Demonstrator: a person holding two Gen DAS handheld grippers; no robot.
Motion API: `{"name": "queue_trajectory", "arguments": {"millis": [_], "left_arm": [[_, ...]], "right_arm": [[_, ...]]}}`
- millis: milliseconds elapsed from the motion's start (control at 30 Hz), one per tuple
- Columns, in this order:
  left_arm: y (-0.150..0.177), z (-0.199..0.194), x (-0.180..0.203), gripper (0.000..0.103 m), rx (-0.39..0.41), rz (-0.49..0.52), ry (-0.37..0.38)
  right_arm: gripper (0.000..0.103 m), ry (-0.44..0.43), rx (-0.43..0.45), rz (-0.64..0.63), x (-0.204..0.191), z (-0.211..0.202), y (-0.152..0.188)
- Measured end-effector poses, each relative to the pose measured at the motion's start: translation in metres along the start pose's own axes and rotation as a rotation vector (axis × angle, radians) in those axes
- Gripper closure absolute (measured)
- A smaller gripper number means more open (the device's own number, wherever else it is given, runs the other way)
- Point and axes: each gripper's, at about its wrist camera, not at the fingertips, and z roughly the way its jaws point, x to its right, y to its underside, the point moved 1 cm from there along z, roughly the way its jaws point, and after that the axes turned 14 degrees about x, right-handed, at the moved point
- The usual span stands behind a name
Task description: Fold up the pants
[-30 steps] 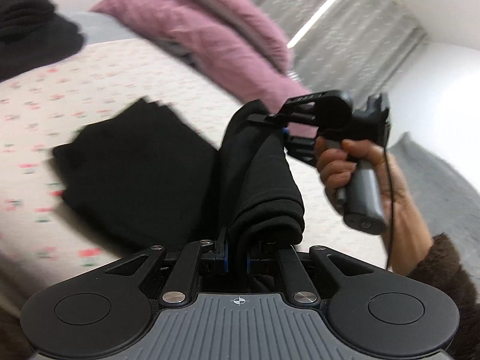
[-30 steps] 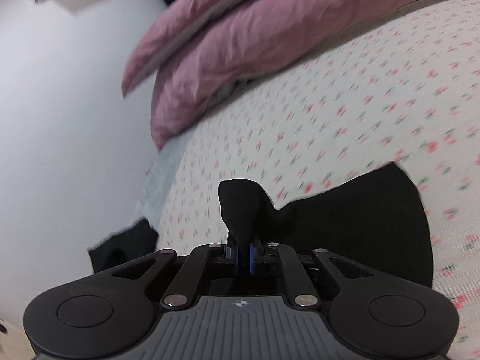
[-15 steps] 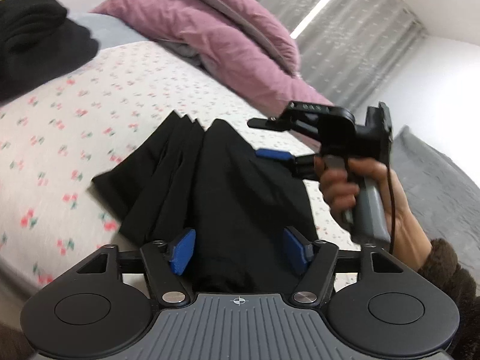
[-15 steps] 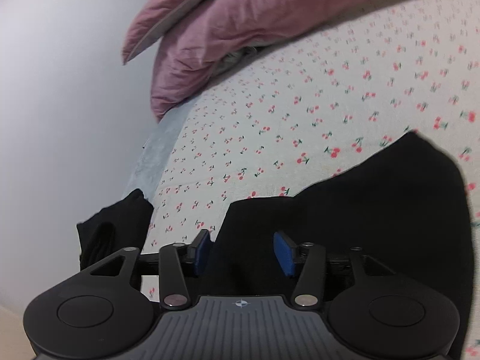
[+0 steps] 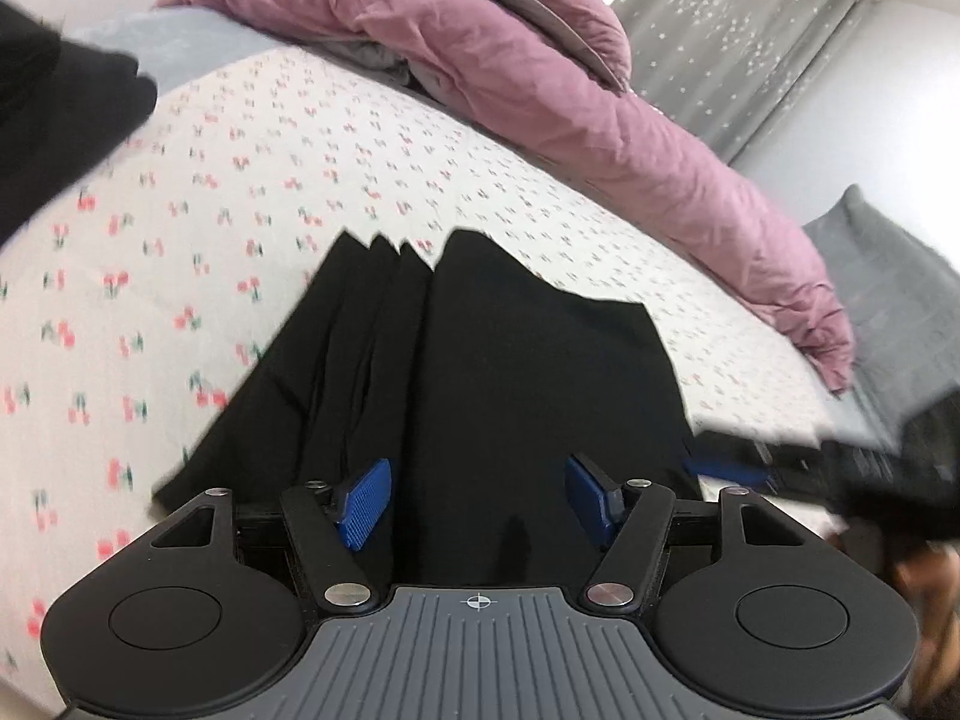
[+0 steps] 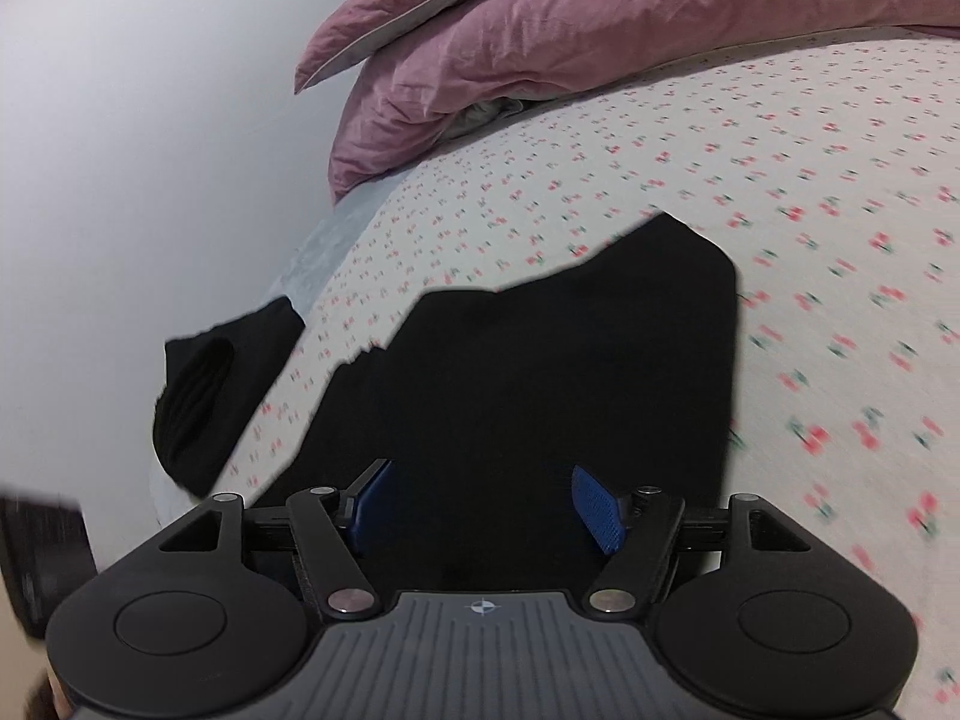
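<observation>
A cherry-print bedsheet (image 5: 252, 192) carries the folded black pants (image 5: 480, 372). The left gripper (image 5: 477, 501) is narrowing, the right gripper (image 6: 480, 507) widening; neither pinches cloth. No writing is legible.

The right gripper (image 5: 840, 468) was a dark motion smear at the right edge of the left wrist view, its jaws unreadable, the hand (image 5: 924, 588) under it blurred and cropped. The black pants (image 5: 492, 396) ran out of sight beneath the camera housing in both views. A second black garment (image 5: 54, 120) was cut by the left edge. The cherry print on the bedsheet (image 6: 840, 312) smeared toward the right.
</observation>
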Motion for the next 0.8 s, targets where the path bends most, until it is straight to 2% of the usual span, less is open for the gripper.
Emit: {"name": "queue_trajectory", "arguments": {"millis": [100,167,200,233,267,300,333,433,567,800], "left_arm": [[-0.005,0.017,0.0,0.043,-0.004,0.004,-0.033],[-0.007,0.027,0.002,0.052,-0.008,0.008,-0.056],[-0.008,0.03,0.004,0.063,-0.001,0.027,-0.074],[-0.008,0.033,0.008,0.081,0.012,0.062,-0.099],[-0.008,0.036,0.012,0.091,0.018,0.093,-0.117],[-0.008,0.038,0.015,0.097,0.015,0.114,-0.129],[-0.008,0.039,0.017,0.1,0.018,0.123,-0.137],[-0.016,0.032,0.029,0.101,0.035,0.191,-0.128],[-0.038,0.019,0.03,0.101,0.05,0.214,-0.12],[-0.056,0.011,-0.003,0.1,0.069,0.219,-0.206]], "right_arm": [[0.033,0.009,0.005,-0.032,0.007,-0.01,0.011],[0.033,0.013,0.012,-0.06,0.011,-0.012,0.017],[0.033,0.011,0.016,-0.072,0.014,-0.013,0.019],[0.033,0.008,0.024,-0.075,0.016,-0.015,0.021],[0.033,-0.002,0.035,-0.074,0.019,-0.016,0.023],[0.033,-0.015,0.047,-0.069,0.022,-0.018,0.024],[0.032,-0.028,0.06,-0.06,0.024,-0.019,0.025],[0.029,-0.062,0.079,-0.037,0.03,-0.021,0.025],[0.026,-0.046,0.091,-0.052,0.033,-0.024,0.022],[0.024,-0.046,0.076,-0.038,0.04,-0.025,0.023]]}}
